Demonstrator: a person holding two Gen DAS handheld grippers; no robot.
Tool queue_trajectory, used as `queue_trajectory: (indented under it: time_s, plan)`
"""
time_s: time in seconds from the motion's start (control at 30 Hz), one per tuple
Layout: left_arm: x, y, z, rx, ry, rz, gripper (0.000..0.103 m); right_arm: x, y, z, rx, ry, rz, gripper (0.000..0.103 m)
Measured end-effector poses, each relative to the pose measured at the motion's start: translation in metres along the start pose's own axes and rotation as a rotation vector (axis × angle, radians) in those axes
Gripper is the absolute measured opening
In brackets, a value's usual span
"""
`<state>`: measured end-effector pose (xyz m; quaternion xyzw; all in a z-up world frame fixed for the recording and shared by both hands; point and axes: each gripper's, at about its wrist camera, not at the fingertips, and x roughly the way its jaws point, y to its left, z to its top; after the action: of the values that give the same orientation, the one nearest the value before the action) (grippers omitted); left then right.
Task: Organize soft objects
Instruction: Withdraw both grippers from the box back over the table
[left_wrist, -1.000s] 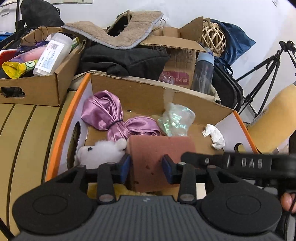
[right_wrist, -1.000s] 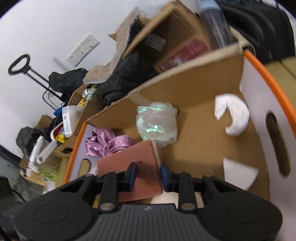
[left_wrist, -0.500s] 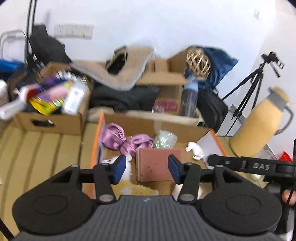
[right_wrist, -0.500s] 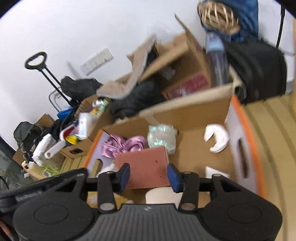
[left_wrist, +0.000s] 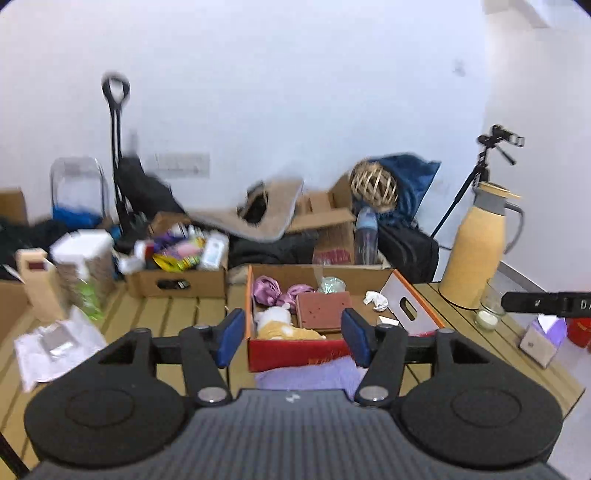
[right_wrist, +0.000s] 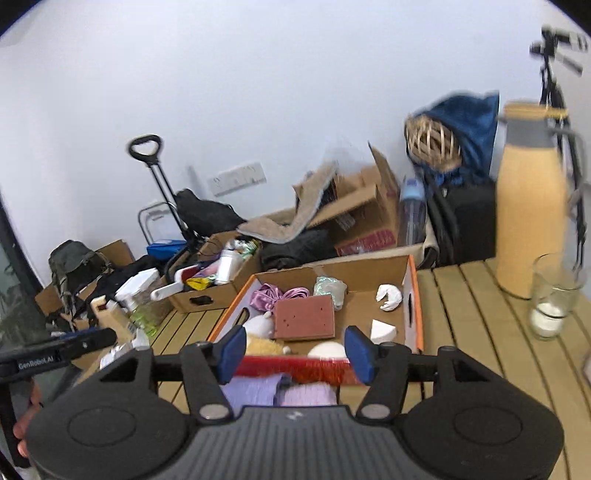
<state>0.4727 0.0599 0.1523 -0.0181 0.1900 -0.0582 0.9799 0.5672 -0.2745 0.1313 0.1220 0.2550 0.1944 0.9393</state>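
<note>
An open cardboard box (left_wrist: 410, 306) (right_wrist: 413, 295) with an orange rim stands on the slatted table. Inside lie a reddish-brown sponge block (left_wrist: 324, 309) (right_wrist: 304, 317), a purple satin bow (left_wrist: 275, 290) (right_wrist: 273, 295), a white and yellow plush toy (left_wrist: 280, 325) (right_wrist: 258, 334), a shiny crumpled wrap (left_wrist: 331, 285) (right_wrist: 330, 290) and a white scrap (left_wrist: 376, 300) (right_wrist: 389, 296). A lilac cloth (left_wrist: 310, 376) (right_wrist: 266, 391) lies in front of the box. My left gripper (left_wrist: 291, 341) and right gripper (right_wrist: 293, 350) hover back from the box, jaws opening with nothing between them.
A tan thermos jug (left_wrist: 476, 251) (right_wrist: 532, 206) and a glass (left_wrist: 489, 304) (right_wrist: 554, 295) stand at the right. A second box of bottles (left_wrist: 177, 258) (right_wrist: 210, 273), a tripod (left_wrist: 476, 177), bags and cartons crowd the back. White wrapping (left_wrist: 55, 343) lies at the left.
Both grippers let go of the sponge block, which now lies in the box, then drew back and up while their jaws widened. The view takes in far more of the table.
</note>
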Motion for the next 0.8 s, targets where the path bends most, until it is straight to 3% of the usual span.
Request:
queue_trajectory:
  time_s: [0.1, 0.2, 0.3, 0.37, 0.4, 0.47, 0.53, 0.6, 0.67, 0.8]
  plan:
    - [-0.054, -0.012, -0.038, 0.066, -0.086, 0.028, 0.071, -0.049, 0.017, -0.039, -0.078, -0.086, -0.026, 0.067]
    - [-0.112, -0.019, -0.074, 0.130, -0.125, 0.008, 0.076, -0.103, 0.041, -0.082, -0.156, -0.177, -0.039, 0.070]
    - [-0.169, -0.017, -0.101, 0.109, -0.178, 0.001, 0.084, -0.157, 0.066, -0.123, -0.228, -0.229, -0.035, 0.075]
    - [-0.202, -0.018, -0.123, 0.079, -0.231, 0.013, 0.093, -0.188, 0.079, -0.150, -0.245, -0.271, -0.033, 0.085]
    - [-0.217, -0.020, -0.136, 0.070, -0.257, 0.039, 0.096, -0.204, 0.086, -0.168, -0.244, -0.300, -0.038, 0.092]
    - [-0.243, -0.029, -0.166, 0.087, -0.299, 0.084, 0.101, -0.227, 0.095, -0.205, -0.249, -0.343, -0.058, 0.095]
    - [-0.250, -0.038, -0.181, 0.155, -0.274, 0.049, 0.101, -0.243, 0.100, -0.242, -0.215, -0.375, -0.053, 0.101]
    - [-0.252, -0.041, -0.186, 0.223, -0.263, 0.029, 0.102, -0.245, 0.100, -0.266, -0.188, -0.336, -0.001, 0.101]
    - [-0.251, -0.044, -0.185, 0.231, -0.277, 0.022, 0.103, -0.241, 0.104, -0.276, -0.208, -0.282, 0.006, 0.101]
    - [-0.234, -0.044, -0.188, 0.207, -0.246, 0.016, 0.103, -0.230, 0.106, -0.279, -0.213, -0.272, -0.013, 0.101]
